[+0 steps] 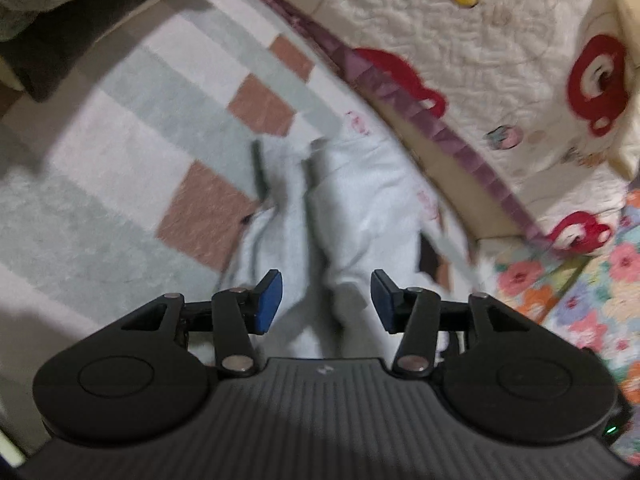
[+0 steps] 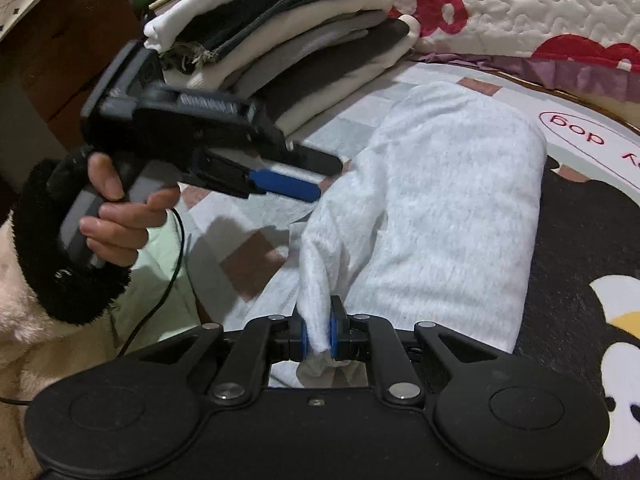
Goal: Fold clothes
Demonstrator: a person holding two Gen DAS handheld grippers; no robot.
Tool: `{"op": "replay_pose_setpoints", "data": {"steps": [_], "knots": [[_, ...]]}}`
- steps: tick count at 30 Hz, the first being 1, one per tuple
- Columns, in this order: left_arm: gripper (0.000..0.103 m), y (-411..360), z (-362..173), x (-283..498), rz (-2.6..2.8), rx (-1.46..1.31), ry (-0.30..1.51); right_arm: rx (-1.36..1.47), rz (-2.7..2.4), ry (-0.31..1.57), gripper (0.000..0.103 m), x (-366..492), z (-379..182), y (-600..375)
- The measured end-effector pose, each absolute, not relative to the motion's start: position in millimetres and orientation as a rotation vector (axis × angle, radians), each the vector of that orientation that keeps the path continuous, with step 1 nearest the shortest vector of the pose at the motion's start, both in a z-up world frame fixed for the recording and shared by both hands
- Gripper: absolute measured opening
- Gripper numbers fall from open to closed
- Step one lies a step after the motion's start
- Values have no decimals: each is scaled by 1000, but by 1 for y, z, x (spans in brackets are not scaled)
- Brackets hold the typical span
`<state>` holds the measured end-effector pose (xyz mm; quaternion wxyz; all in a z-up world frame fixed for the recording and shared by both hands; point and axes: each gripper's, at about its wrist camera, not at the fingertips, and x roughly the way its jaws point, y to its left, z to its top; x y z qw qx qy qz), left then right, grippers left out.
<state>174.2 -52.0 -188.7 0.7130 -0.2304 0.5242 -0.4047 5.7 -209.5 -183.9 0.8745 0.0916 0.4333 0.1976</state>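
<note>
Pale grey fleecy knit garment [image 2: 448,200], lying half bundled on the pastel checked blanket [image 1: 132,128] beside the quilted bear-print bedspread [image 1: 460,40]. Looks soft, light and floppy, no stiffness at all, probably sags wherever unsupported. Best grabbed at a hem or corner, two layers thick, not mid-panel.

Right gripper [image 2: 319,330]: blue pads pressed together on a bunched edge of the fabric. Left gripper [image 1: 326,298]: pads spread wide, nothing between them, hovering over the garment.

Right wrist view only: stack of folded clothes in white, grey and black [image 2: 280,40], plus the hand [image 2: 120,216] on the left tool. Left wrist view only: floral sheet [image 1: 580,288], and quite blurry.
</note>
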Motion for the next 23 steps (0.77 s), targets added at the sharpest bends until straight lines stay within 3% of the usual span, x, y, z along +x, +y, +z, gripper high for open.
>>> {"op": "replay_pose_setpoints", "data": {"steps": [6, 8, 10, 13, 16, 18, 23], "knots": [[59, -73, -192, 175, -951, -428, 1114, 184, 394, 897, 13, 5, -185, -202], [50, -78, -194, 175, -934, -387, 1096, 177, 393, 899, 13, 6, -187, -198], [26, -83, -197, 175, -916, -346, 1077, 170, 391, 902, 13, 7, -190, -194], [18, -91, -200, 175, -889, -285, 1048, 159, 389, 906, 14, 8, -193, -188], [17, -94, -201, 173, -867, -231, 1029, 121, 412, 899, 15, 7, -193, -180], [17, -96, -201, 172, -855, -198, 1019, 74, 485, 891, 27, 4, -189, -174], [20, -96, -201, 169, -831, -145, 1008, 171, 641, 879, 32, -7, -167, -202]]}}
